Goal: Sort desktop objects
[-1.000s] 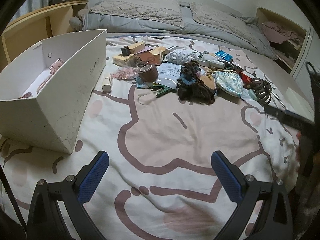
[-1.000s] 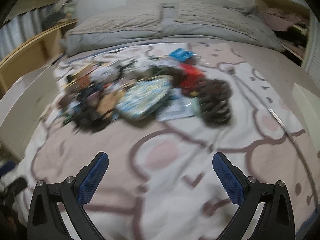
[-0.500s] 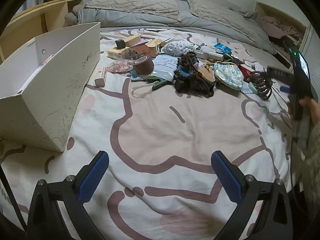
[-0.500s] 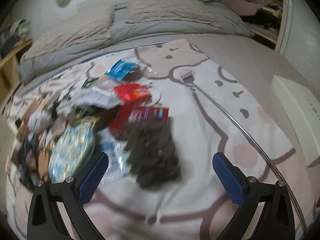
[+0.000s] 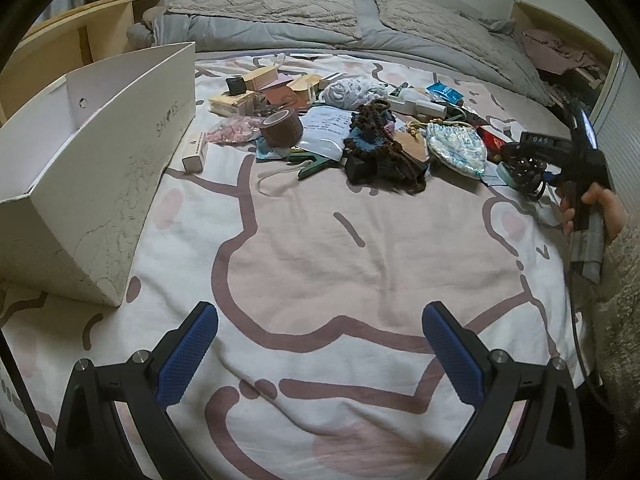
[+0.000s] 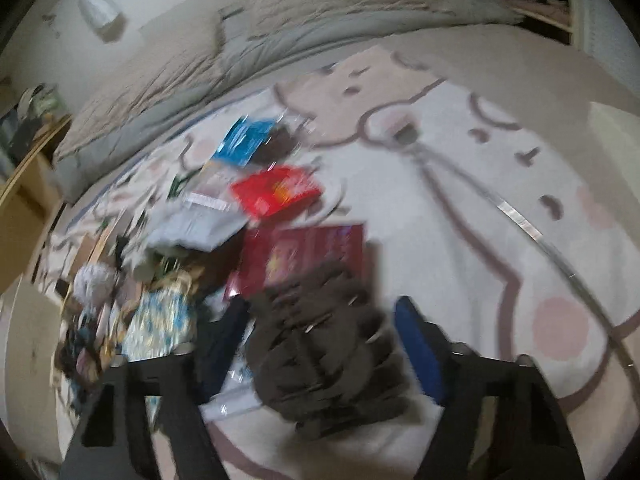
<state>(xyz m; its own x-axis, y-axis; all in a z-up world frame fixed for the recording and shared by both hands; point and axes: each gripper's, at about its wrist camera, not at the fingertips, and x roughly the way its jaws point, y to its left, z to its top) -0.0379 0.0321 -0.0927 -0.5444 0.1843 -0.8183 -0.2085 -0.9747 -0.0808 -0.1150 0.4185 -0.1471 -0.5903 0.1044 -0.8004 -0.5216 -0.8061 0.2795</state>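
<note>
The dark brown coiled bundle (image 6: 324, 344), perhaps a cord or a curly clip, the blur forbids certainty, lies at the near right edge of the heap of small objects on the patterned blanket (image 5: 360, 264); in the right wrist view it sits directly ahead of the right gripper (image 6: 320, 352), between the two blue pads, its longer run pointing roughly away from the camera along the fingers' line; the jaws stand partly closed around it, yet whether the pads already touch it I cannot tell through the smear; behind it lies a dark red packet (image 6: 312, 248), beyond that a bright red one (image 6: 276, 192) and a blue sachet (image 6: 244, 140), and to its left a pale blue-patterned pouch (image 6: 156, 324); from the left wrist view the same bundle (image 5: 524, 168) shows at the far right of the heap, under the right-hand tool and the person's fingers; the left gripper (image 5: 320, 356) hangs wide open and empty over bare blanket, well apart from the heap; the white cardboard box (image 5: 92, 184) stands open at the left, the likely destination; so the right hand is plainly the nearer, and the coming move seems to be closing straight across the bundle's narrow width.
</note>
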